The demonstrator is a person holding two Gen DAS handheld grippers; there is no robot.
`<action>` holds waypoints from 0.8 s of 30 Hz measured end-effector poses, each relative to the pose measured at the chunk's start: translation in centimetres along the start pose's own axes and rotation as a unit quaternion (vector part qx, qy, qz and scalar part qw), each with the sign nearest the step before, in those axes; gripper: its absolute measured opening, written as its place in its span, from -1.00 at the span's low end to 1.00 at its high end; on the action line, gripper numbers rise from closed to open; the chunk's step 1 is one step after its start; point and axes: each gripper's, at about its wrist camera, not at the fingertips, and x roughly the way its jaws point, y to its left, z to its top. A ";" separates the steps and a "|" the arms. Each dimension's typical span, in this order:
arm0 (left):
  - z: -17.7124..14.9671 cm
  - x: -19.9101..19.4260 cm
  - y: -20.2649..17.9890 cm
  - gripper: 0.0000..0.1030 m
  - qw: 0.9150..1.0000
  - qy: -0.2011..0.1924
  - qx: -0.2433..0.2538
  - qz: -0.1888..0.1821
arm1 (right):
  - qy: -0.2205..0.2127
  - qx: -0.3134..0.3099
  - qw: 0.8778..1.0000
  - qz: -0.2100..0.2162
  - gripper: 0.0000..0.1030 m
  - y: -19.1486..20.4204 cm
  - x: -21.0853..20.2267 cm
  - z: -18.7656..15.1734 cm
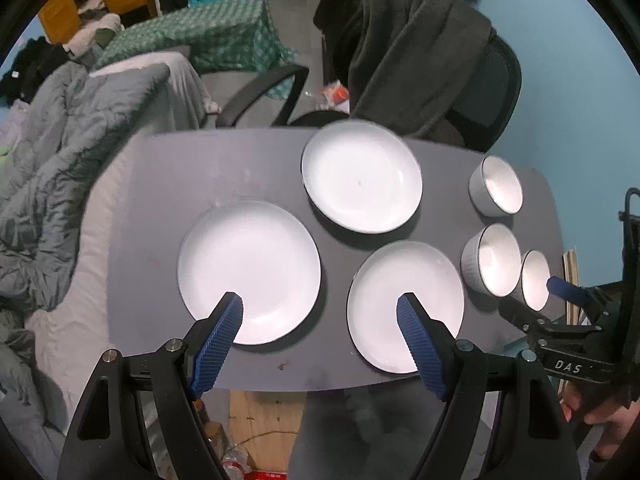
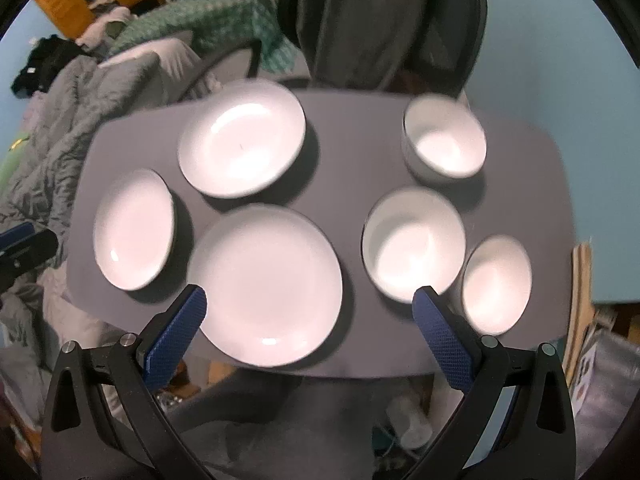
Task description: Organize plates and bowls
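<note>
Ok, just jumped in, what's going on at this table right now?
Nothing has been picked up yet. A person holds two sets of tongs over the gray table; the left tongs and right tongs are both open and empty. Three white plates lie separately on the left side and three white bowls stand separately on the right. None are stacked, so the sorting hasn't started.

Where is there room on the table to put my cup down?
The far left corner of the table is bare, beyond the left plate and beside the far plate. The right side is crowded: three bowls sit close beside the near plate.
</note>
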 end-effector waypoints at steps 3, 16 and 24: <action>-0.6 1.6 0.4 0.56 1.000 0.012 -0.001 -0.012 | 0.016 0.008 1.000 0.000 0.97 -0.3 1.8 -0.9; -2.5 8.5 0.0 0.56 0.998 0.058 0.012 -0.031 | 0.073 0.051 0.995 0.033 0.77 -3.1 8.4 -4.0; -3.4 12.3 -1.0 0.56 0.996 0.082 0.016 -0.045 | 0.092 0.054 0.993 0.042 0.47 -4.3 10.4 -4.0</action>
